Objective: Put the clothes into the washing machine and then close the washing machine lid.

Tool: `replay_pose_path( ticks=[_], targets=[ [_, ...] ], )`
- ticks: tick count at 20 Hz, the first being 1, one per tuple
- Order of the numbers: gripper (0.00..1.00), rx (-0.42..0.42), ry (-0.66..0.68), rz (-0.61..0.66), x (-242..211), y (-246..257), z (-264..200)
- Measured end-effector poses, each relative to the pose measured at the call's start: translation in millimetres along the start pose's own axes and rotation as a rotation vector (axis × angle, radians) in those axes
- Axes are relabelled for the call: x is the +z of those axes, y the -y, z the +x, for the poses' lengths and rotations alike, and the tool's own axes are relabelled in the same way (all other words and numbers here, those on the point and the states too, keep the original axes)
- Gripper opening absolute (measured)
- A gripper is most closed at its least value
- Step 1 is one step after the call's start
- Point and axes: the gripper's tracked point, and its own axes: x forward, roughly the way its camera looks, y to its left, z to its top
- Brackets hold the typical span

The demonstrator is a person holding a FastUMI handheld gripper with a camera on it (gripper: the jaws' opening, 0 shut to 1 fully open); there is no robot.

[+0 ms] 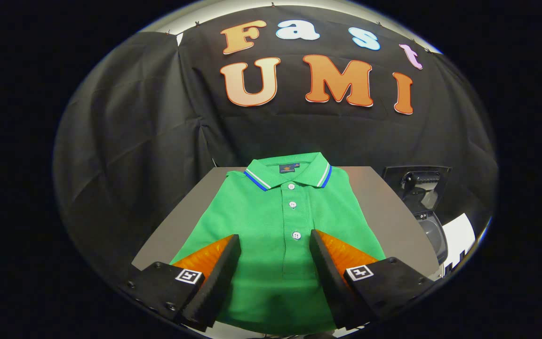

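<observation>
Gripper fingers spread wide apart, nothing between the pads; both hover over the lower half of the shirt, not clamped on anything.

Green polo shirt lies folded flat on the desk, directly ahead at 12 o'clock. Its hem is nearest, under and between the fingers; its collar is farthest. Long axis runs 6 to 12, in line with the fingers. The button placket runs up the middle, slightly toward the finger on the 3 o'clock side.

Shirt appearance: bright green knit, three pale buttons, collar edged in blue and white stripes, small dark label inside the neck. Folded neat, sleeves tucked under, no loose edge standing up.

Judgement: the fabric sits flush on the desk, so the grasp probably needs the fingers pressed down to pinch up a fold.

Washing machine stands off the desk at about 2 o'clock, beyond the shirt; lid raised, drum opening dark below it.

Booth wall beyond everything
</observation>
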Motion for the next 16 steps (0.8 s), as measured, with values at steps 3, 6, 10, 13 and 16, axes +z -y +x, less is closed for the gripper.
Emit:
replay_pose_path(
  ticks=[3, 6, 10, 13, 16],
  targets=[
    [0.93, -0.006, -0.007, -0.022, 0.1, -0.1, -0.6],
    [0.9, 0.004, -0.037, -0.038, -1.4, 0.1, -1.1],
    [0.67, 0.021, -0.043, -0.072, -0.4, 2.8, -0.6],
    [0.48, 0.04, -0.049, -0.083, -0.8, 4.6, -1.3],
    [0.26, 0.088, -0.016, -0.047, 1.8, 7.5, -2.4]
  ],
)
